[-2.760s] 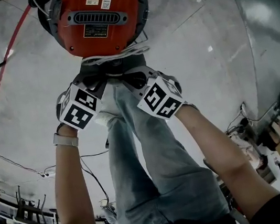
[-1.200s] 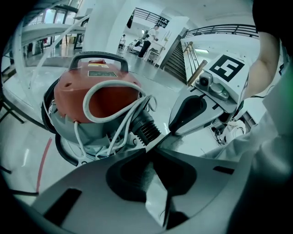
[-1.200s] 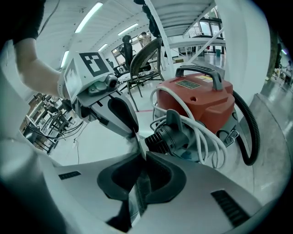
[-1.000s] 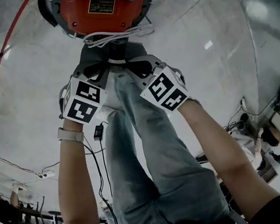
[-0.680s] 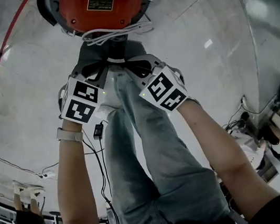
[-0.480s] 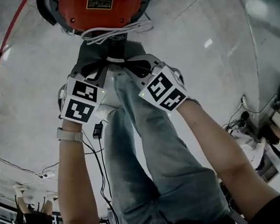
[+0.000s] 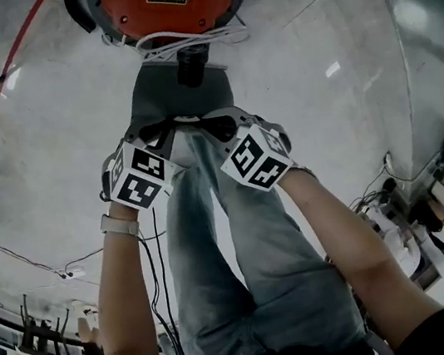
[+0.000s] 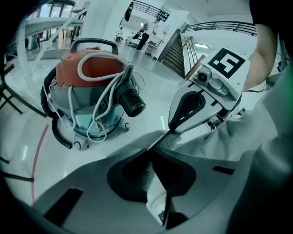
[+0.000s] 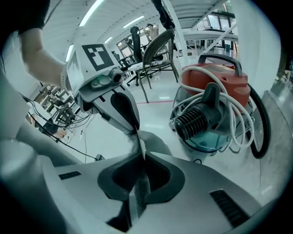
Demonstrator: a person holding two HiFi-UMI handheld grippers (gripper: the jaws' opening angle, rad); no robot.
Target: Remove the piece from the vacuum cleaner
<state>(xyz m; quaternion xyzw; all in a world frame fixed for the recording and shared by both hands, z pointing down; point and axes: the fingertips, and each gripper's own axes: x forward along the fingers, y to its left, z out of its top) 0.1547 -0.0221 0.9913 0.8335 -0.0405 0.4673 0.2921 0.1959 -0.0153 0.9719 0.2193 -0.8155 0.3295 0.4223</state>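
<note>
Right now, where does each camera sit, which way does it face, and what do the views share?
Head view: on the person's head, facing steeply down over the vacuum cleaner; forearms, legs, left gripper and right gripper show.
Left gripper view: on the left gripper, looking along its fingers, shut on the grey piece, toward the vacuum cleaner; right gripper at right.
Right gripper view: on the right gripper, mirrored; left gripper at left.
Shared: all three show the vacuum cleaner and grey piece.
</note>
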